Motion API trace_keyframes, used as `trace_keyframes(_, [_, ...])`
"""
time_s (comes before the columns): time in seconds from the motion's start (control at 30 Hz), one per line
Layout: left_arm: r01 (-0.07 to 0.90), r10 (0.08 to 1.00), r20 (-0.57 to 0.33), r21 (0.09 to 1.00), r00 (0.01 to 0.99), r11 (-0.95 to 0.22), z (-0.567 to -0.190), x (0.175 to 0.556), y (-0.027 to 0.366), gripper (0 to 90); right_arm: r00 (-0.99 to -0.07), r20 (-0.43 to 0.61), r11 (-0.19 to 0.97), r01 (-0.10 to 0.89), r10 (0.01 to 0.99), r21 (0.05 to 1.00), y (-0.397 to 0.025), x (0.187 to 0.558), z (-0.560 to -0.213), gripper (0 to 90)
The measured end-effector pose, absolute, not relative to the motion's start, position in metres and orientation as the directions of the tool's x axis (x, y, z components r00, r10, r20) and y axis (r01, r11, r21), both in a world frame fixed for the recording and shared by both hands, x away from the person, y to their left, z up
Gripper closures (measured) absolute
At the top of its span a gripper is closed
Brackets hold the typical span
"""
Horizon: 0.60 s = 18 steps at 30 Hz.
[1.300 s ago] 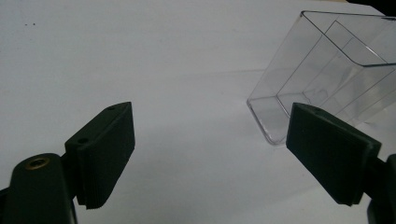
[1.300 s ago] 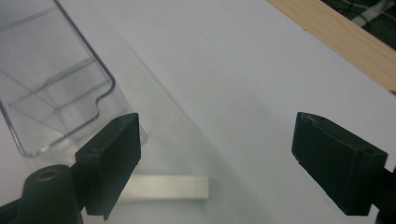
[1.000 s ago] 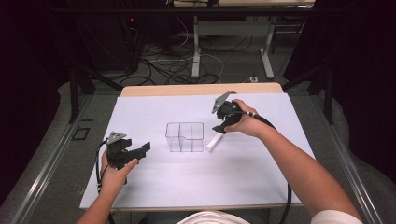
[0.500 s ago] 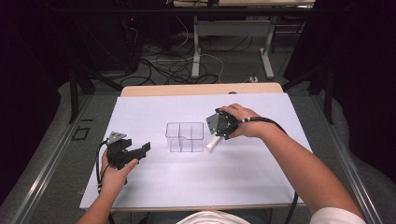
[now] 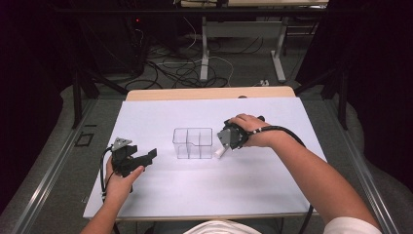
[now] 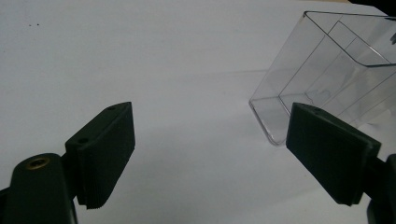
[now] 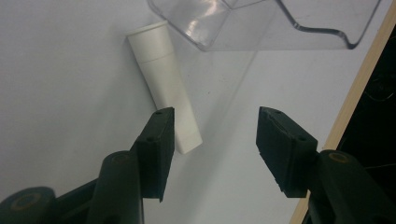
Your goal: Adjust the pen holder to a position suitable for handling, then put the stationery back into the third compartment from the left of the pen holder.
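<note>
A clear plastic box with compartments (image 5: 193,143) stands near the middle of the white table (image 5: 204,190). A white tube (image 5: 221,152) lies flat just right of the box; in the right gripper view the tube (image 7: 164,79) lies beside the box's corner (image 7: 261,18). My right gripper (image 5: 227,139) hovers low over the tube, jaws open, and the tube's end sits by the left jaw. My left gripper (image 5: 141,160) rests at the table's front left, open and empty, pointing at the box (image 6: 327,79).
The table's wooden far edge (image 5: 209,92) shows behind the white sheet. Cables and desk legs (image 5: 204,58) are on the floor beyond. Bare sheet lies in front of the box.
My right gripper has come down and toward the front, from above the table to just over the white tube by the box. The left gripper has stayed put.
</note>
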State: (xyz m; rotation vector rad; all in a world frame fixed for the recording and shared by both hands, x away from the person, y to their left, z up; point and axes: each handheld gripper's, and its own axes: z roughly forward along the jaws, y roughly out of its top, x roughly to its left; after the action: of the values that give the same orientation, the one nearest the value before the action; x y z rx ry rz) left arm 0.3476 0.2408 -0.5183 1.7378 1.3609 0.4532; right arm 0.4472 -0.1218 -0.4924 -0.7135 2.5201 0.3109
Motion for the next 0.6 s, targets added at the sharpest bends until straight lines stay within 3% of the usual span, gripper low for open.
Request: trace_keyframes(0.6, [0.603, 0.918, -0.213, 0.797, 0.334, -0.034, -0.519, 0.348, 0.241, 15.9, -0.720, -0.487, 0.806, -0.590, -0.494, 0.054, -0.117, 0.436, -0.514, 51.9])
